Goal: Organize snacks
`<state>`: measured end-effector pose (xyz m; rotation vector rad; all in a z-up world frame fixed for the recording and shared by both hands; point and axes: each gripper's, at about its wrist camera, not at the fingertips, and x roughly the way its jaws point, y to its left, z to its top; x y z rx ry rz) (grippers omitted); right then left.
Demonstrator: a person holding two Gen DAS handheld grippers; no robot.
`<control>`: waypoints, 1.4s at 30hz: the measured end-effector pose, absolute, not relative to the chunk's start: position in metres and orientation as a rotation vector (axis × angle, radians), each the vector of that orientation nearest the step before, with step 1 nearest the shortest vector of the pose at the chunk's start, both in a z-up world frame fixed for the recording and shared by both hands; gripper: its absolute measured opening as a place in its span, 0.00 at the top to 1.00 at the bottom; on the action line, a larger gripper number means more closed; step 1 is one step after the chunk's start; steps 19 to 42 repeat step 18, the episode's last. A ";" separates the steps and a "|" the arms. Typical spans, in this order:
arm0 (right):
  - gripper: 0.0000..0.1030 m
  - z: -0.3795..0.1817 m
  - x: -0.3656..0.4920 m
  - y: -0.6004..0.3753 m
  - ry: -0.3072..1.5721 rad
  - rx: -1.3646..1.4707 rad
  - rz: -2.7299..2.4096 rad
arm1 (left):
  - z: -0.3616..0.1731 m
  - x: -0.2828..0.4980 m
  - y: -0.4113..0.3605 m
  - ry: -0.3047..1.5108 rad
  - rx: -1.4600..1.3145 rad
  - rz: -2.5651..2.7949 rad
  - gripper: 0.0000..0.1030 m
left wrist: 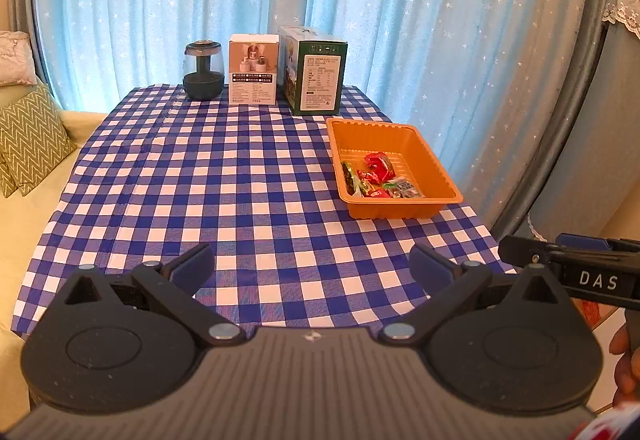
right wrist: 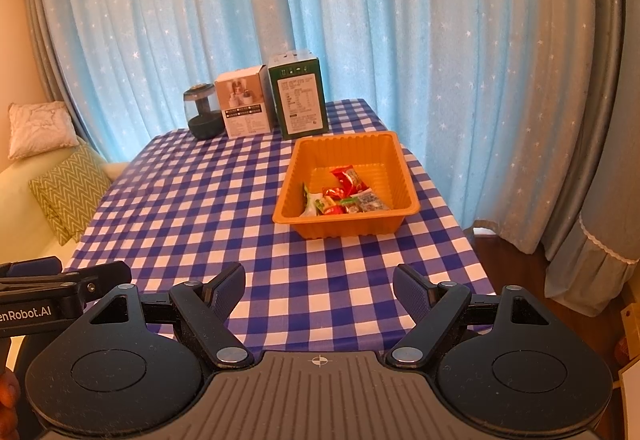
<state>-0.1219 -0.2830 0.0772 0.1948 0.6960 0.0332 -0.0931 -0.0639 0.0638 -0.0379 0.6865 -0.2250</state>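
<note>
An orange tray (left wrist: 430,156) (right wrist: 304,160) sits on the right side of a blue-and-white checked table. Inside it lie several wrapped snacks (left wrist: 378,178) (right wrist: 346,194) in red, green and clear packets. My left gripper (left wrist: 312,266) hangs open over the near table edge, nothing between its fingers. My right gripper (right wrist: 319,286) is also open and empty, near the front edge, with the tray ahead of it. In the left wrist view the right gripper's side (left wrist: 568,264) shows at the right. In the right wrist view the left gripper's side (right wrist: 60,286) shows at the left.
At the table's far edge stand a dark glass jar (left wrist: 203,70) (right wrist: 203,118), a white box (left wrist: 253,69) (right wrist: 242,106) and a green box (left wrist: 316,70) (right wrist: 298,96). Blue starred curtains hang behind. A sofa with patterned cushions (left wrist: 30,138) (right wrist: 70,190) lies to the left.
</note>
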 end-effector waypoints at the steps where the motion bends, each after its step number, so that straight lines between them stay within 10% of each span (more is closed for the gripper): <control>1: 0.22 0.077 -0.122 -0.283 0.697 0.196 0.033 | 0.064 -0.093 -0.064 0.686 -0.038 -0.226 0.00; 42: 0.22 0.073 -0.123 -0.284 0.702 0.200 0.034 | 0.058 -0.091 -0.062 0.696 -0.052 -0.254 0.00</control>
